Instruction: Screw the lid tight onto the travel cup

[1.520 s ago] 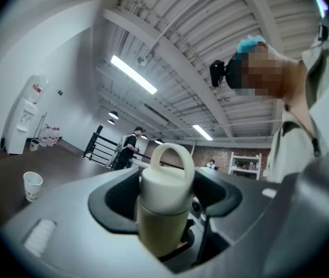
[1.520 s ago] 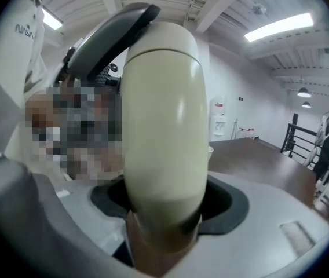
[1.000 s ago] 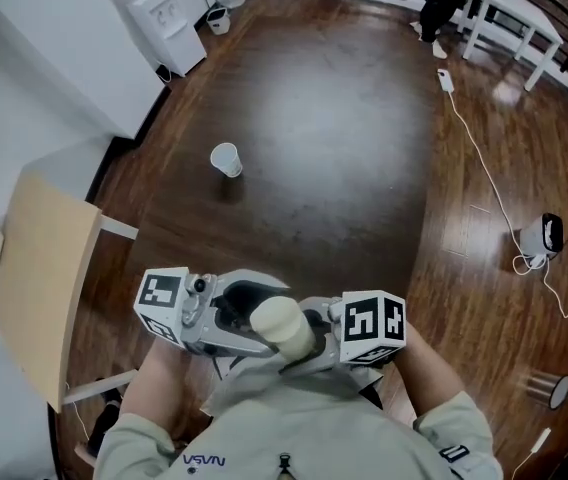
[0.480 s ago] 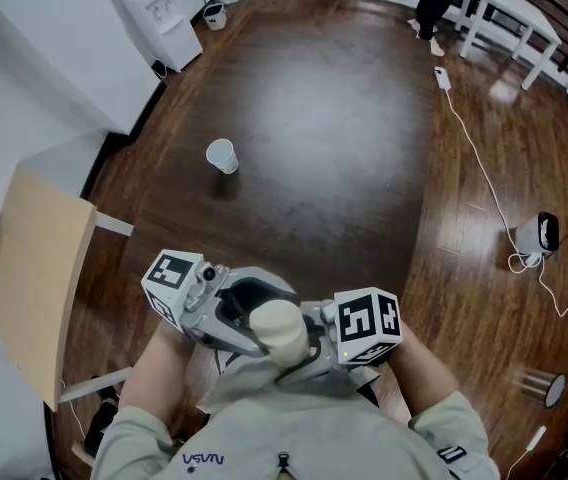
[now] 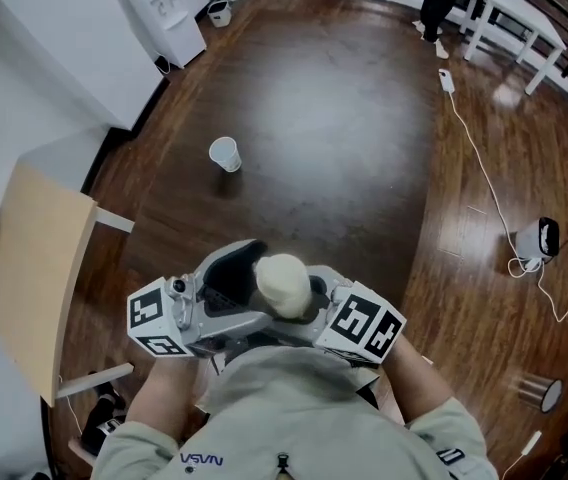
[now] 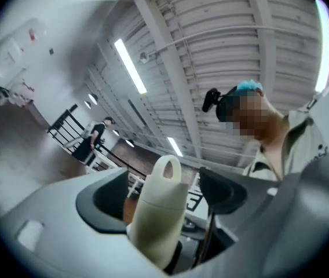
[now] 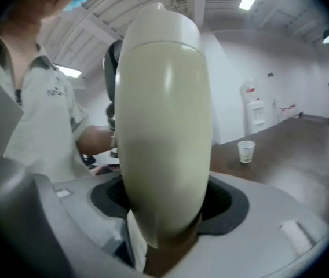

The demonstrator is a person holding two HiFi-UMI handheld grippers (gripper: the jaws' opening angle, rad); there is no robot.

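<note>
A cream travel cup [image 5: 282,283] is held upright close to the person's chest. Its lid [image 6: 165,172] has a loop handle and sits on top of the body. My right gripper [image 7: 164,204] is shut on the cup's lower body, with the dark pads [image 7: 228,201] pressed on either side. My left gripper [image 6: 161,198] has just been opening its jaws. The cup stands between them, and the right-hand pad [image 6: 222,190] is clear of it. In the head view the left gripper [image 5: 254,288] sits left of the cup and the right gripper [image 5: 304,313] right of it.
A paper cup [image 5: 225,154] stands on the dark wooden floor ahead. A light wooden tabletop [image 5: 34,278] is at the left, a white water dispenser [image 5: 169,13] at the far left. White benches [image 5: 504,13], a cable and a small device [image 5: 541,236] lie to the right.
The left gripper's marker cube has swung down and left, and its jaws have spread off the cup. The cup and right gripper have shifted slightly up the picture.
</note>
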